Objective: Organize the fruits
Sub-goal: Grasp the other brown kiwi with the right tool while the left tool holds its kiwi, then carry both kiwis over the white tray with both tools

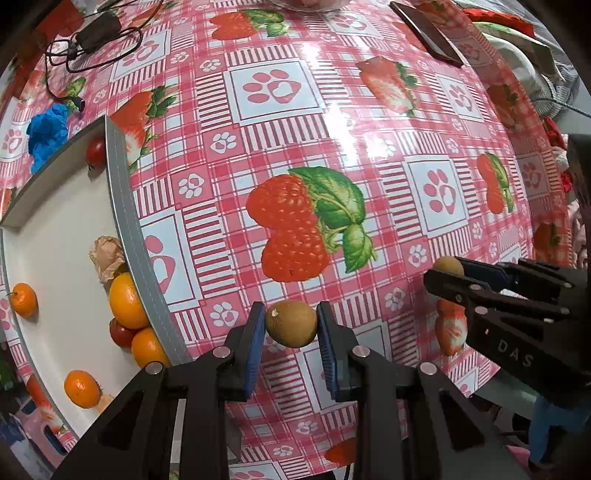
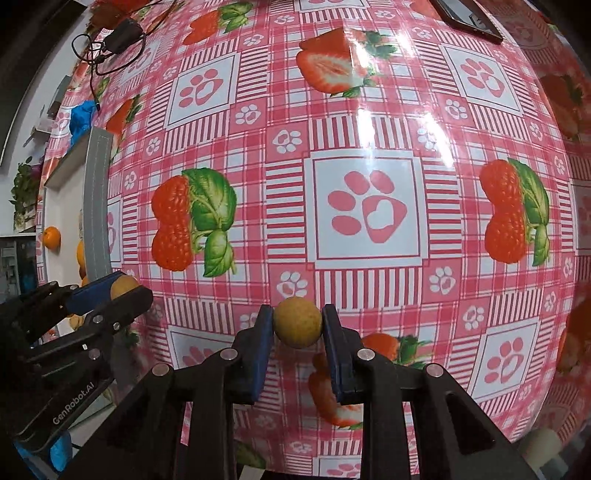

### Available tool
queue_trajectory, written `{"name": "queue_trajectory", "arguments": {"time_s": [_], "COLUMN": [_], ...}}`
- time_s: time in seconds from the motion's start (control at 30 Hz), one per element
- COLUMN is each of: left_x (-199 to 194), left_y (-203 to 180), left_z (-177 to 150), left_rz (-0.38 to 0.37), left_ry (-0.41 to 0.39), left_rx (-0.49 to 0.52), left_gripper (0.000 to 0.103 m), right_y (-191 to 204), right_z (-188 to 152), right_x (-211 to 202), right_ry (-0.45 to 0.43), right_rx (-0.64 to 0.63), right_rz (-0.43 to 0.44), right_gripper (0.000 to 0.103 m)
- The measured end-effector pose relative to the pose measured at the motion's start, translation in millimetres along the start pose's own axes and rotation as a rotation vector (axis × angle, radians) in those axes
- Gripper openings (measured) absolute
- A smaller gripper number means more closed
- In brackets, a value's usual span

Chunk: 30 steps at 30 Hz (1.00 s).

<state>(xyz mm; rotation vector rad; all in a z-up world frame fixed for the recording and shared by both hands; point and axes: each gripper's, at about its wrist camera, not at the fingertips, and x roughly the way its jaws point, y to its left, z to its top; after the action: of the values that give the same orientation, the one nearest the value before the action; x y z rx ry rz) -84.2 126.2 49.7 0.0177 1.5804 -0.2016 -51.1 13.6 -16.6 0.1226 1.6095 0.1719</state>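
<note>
My left gripper (image 1: 291,325) is shut on a brown-green oval fruit (image 1: 291,324) and holds it above the tablecloth, just right of the tray (image 1: 122,206). My right gripper (image 2: 297,328) is shut on a round yellow-brown fruit (image 2: 297,327). In the left wrist view the right gripper (image 1: 448,271) enters from the right with its fruit (image 1: 447,265). In the right wrist view the left gripper (image 2: 123,290) shows at the left with its fruit (image 2: 123,286). The white tray holds several oranges (image 1: 127,301) and red fruits (image 1: 96,151).
A pink strawberry-print tablecloth (image 1: 295,147) covers the table. A blue crumpled item (image 1: 48,134) lies behind the tray. A black adapter with cable (image 1: 96,31) sits at the far left, a dark phone (image 1: 424,33) at the far right. A crumpled brown paper (image 1: 107,254) lies in the tray.
</note>
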Motion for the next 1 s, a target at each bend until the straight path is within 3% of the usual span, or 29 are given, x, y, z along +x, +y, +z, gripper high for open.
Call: {"name": "queue_trajectory", "arguments": {"time_s": [0.3, 0.47, 1.0], "left_x": [-34.9, -53.0, -74.4], "left_y": [-0.1, 29.7, 146.7], "left_z": [-10.2, -15.8, -51.3], "left_rz": [-0.011, -0.012, 0.054], "left_ry": [-0.032, -0.068, -0.129], "left_rx": [0.021, -0.003, -0.246], "left_gripper": [0.031, 0.031, 0.031], "right_y": [0.6, 20.2, 161.8], "right_z": [-5.5, -7.7, 23.1], "right_x": [-25.1, -48.3, -47.8], "right_ry": [-0.017, -0.033, -0.056], "right_rx": [0.004, -0.026, -0.285], "right_rz": [0.003, 0.013, 0.048], "right_gripper": [0.028, 0.028, 0.028]}}
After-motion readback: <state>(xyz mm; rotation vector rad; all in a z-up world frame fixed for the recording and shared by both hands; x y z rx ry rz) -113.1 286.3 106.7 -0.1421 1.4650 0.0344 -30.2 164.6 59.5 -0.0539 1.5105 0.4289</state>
